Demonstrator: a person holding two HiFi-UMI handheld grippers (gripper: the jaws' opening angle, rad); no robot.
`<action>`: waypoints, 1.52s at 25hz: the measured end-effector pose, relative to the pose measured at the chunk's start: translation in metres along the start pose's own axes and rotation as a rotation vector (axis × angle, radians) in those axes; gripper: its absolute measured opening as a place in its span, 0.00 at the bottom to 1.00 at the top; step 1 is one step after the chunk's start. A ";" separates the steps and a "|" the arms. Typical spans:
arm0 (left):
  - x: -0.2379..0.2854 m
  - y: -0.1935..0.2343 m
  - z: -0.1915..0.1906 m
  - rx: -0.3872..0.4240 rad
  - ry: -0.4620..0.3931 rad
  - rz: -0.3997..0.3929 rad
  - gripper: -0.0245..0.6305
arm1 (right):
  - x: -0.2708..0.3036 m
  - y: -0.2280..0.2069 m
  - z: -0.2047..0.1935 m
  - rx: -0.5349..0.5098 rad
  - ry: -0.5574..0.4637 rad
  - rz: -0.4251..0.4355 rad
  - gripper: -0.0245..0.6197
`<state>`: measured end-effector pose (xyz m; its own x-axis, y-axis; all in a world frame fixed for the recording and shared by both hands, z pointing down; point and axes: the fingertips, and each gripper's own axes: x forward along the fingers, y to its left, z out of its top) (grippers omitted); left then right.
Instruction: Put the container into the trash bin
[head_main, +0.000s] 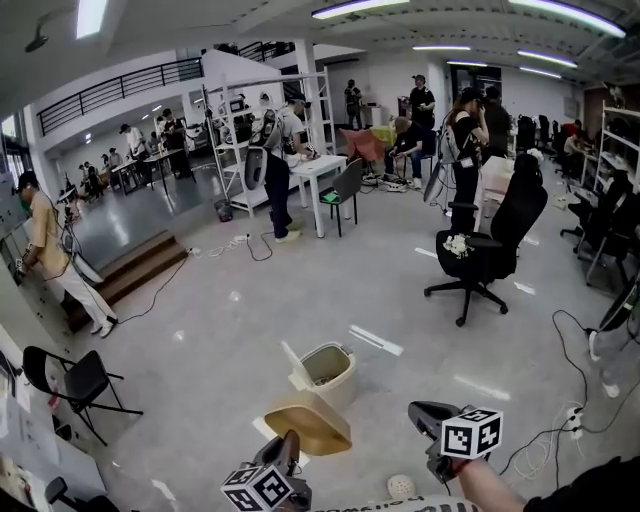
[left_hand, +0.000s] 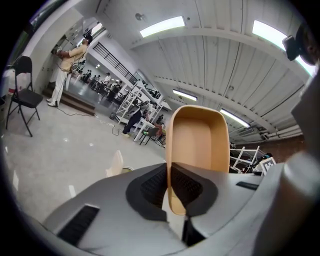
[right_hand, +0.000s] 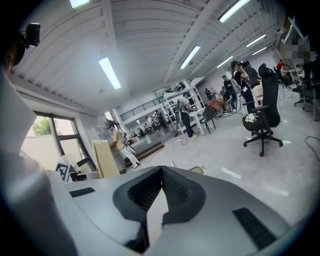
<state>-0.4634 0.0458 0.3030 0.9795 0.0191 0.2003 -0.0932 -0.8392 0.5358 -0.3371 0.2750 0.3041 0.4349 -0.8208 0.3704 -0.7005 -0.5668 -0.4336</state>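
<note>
A tan oval container (head_main: 308, 422) hangs low over the floor, just short of the cream trash bin (head_main: 327, 372), whose lid stands open. My left gripper (head_main: 290, 442) is shut on the container's rim. In the left gripper view the pads pinch that rim (left_hand: 168, 172), the container (left_hand: 197, 145) rises upright above them, and the bin (left_hand: 119, 166) shows beyond. My right gripper (head_main: 420, 412) is to the right of the container, shut with nothing in it. In the right gripper view its jaws (right_hand: 161, 170) meet, with the bin (right_hand: 198, 170) just past them and the container (right_hand: 105, 159) at left.
A black office chair (head_main: 487, 255) stands beyond the bin to the right. A folding chair (head_main: 75, 375) is at the left. Cables (head_main: 560, 425) trail over the floor at right. A strip of white tape (head_main: 375, 340) lies beside the bin. People work at tables farther back.
</note>
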 end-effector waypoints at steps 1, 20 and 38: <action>0.010 -0.004 0.004 0.008 -0.007 -0.001 0.08 | 0.005 -0.005 0.009 -0.007 -0.002 0.013 0.04; 0.211 -0.099 0.010 -0.014 -0.125 0.000 0.08 | 0.060 -0.176 0.139 -0.095 0.058 0.131 0.04; 0.270 -0.097 0.017 -0.010 -0.086 0.075 0.08 | 0.104 -0.215 0.152 -0.041 0.120 0.222 0.04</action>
<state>-0.1871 0.1228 0.2911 0.9814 -0.0913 0.1691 -0.1686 -0.8312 0.5298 -0.0556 0.3010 0.3113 0.1992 -0.9092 0.3657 -0.7949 -0.3682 -0.4822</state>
